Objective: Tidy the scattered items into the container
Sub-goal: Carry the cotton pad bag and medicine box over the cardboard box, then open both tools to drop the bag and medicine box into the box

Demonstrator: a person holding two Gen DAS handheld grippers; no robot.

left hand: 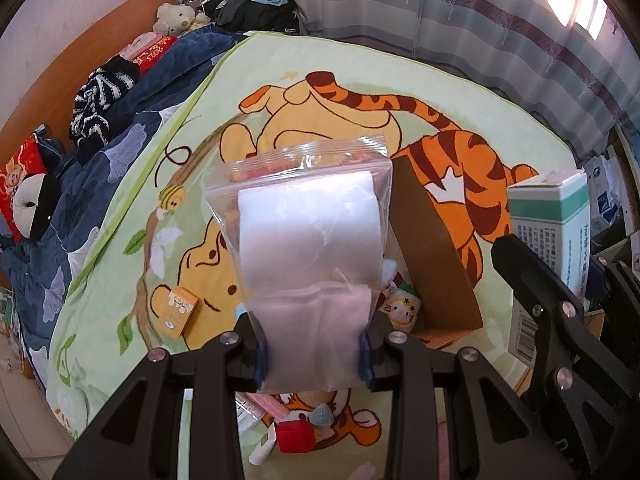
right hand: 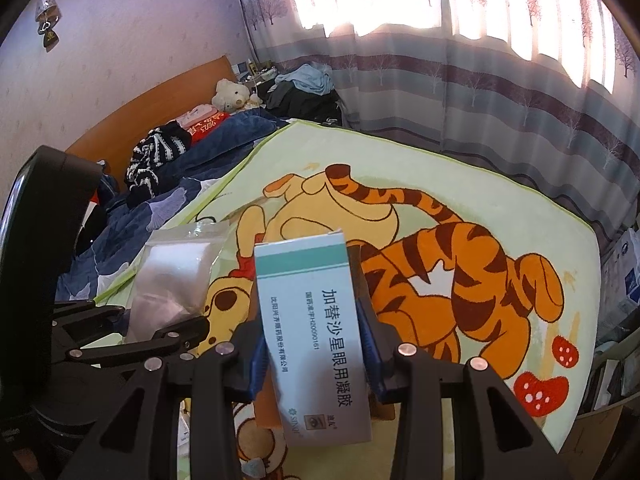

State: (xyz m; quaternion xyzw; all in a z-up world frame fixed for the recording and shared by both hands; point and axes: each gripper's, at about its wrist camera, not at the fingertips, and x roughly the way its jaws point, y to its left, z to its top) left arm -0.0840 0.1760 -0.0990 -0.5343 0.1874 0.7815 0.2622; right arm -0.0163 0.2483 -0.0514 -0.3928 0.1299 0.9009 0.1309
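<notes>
While both grippers hang over it, the bed carries a pale green cartoon blanket [right hand: 500, 184] with a bear and a tiger printed on it, and beside this lies a dark blue quilt [left hand: 120, 152]. An orange wooden headboard [right hand: 160, 100] stands at the far end with a white teddy bear [right hand: 229, 94] and a heap of clothes [right hand: 304, 92] near it, and a striped curtain [right hand: 500, 92] closes the far side, bright with daylight. The left gripper [left hand: 316, 354] is closed on a clear zip bag [left hand: 304, 220] with white padding inside; the bag stands up between its pads. The right gripper [right hand: 316, 354] is closed on a white and green medicine box [right hand: 316, 336], also upright. The far half of the blanket up to its green edge is free, so there is open room there, while the near part is crowded. Only the left wrist view shows the brown cardboard box [left hand: 436, 256], open, with small toys inside, lying just behind and to the right of the bag. It also shows a small orange carton [left hand: 180, 312] on the blanket to the left, and a red cube [left hand: 294, 436] among small things under the gripper. The right wrist view shows the wall ornament [right hand: 47, 20] and two red strawberries [right hand: 548, 380] printed near the blanket's right edge.
</notes>
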